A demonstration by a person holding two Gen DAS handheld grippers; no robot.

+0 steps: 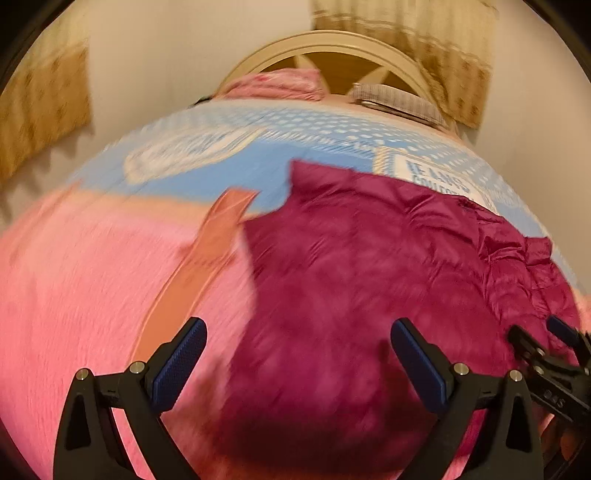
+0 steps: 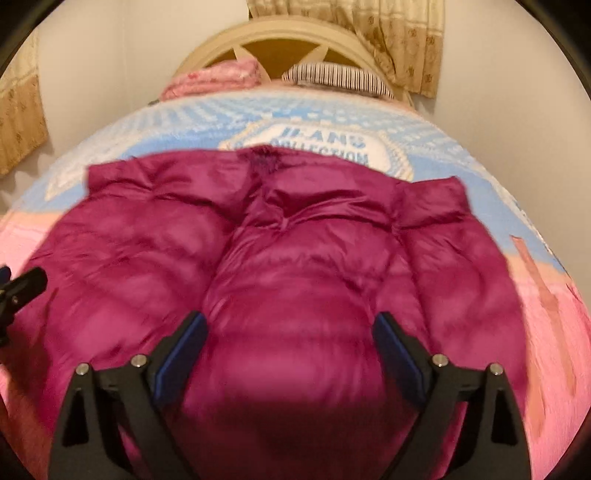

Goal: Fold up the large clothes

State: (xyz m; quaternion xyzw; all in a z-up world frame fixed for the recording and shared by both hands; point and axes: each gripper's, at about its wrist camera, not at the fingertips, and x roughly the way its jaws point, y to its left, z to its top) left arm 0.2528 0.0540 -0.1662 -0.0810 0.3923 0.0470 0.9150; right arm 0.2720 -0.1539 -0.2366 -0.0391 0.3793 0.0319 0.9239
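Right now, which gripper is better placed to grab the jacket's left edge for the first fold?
Left gripper, probably: its open jaws straddle the jacket edge over the pink blanket. The right gripper hangs over its middle.

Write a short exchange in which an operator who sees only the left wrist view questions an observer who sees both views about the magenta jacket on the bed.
Operator: I only catch the right gripper at the edge of my frame. Is it gripping the jacket?
Observer: No. The right gripper is open, its fingers spread over the middle of the magenta jacket with nothing clamped between them.
Operator: My view cuts off the lettering beyond the jacket. What does it say?
Observer: The white patch on the blue blanket reads JEANS COLLECTION, and the jacket's collar lies against that patch, pointing toward the headboard.
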